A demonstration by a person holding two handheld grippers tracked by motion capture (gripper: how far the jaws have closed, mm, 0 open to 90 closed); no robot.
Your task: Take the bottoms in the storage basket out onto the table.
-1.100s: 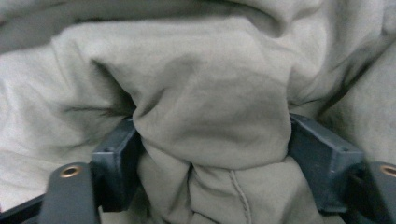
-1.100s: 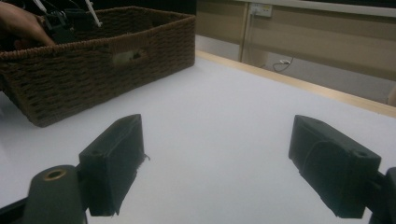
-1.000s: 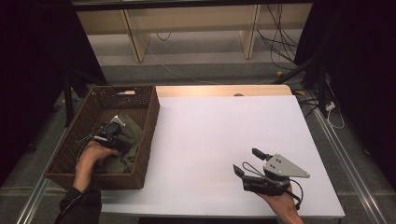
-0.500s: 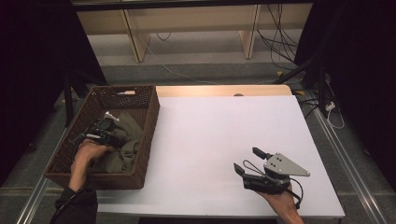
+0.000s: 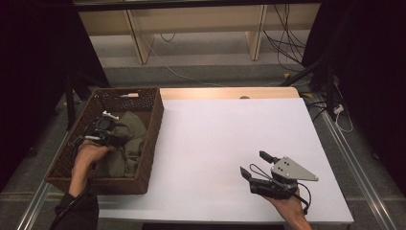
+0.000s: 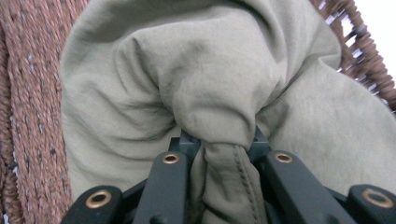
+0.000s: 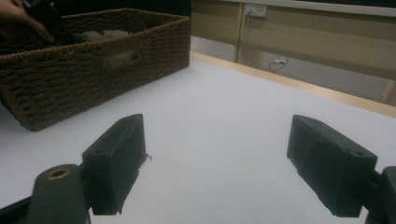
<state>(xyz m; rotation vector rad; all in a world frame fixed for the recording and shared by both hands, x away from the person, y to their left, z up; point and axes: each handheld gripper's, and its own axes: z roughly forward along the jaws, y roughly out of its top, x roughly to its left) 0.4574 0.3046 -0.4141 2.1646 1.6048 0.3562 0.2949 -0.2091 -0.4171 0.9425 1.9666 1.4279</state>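
An olive green cloth [image 5: 132,127] lies bunched in a brown wicker basket [image 5: 156,116] at the table's left. My left gripper [image 5: 116,138] reaches into the basket, held by a hand. In the left gripper view its jaws have just been closing, and the left gripper [image 6: 219,145] now pinches a fold of the cloth [image 6: 210,84], which bulges above the pads. My right gripper [image 5: 253,163] rests low over the white table [image 5: 225,129] near the front right. The right gripper [image 7: 215,154] stands open with nothing between its fingers.
The basket [image 7: 93,60] takes up the left side, its wall rising above the tabletop. A pale wooden strip [image 5: 225,93] runs along the table's far edge. Cables lie on the floor beyond and to the right.
The left gripper has closed on the cloth and shifted slightly back and left inside the basket, lifting a fold. The right gripper has not moved.
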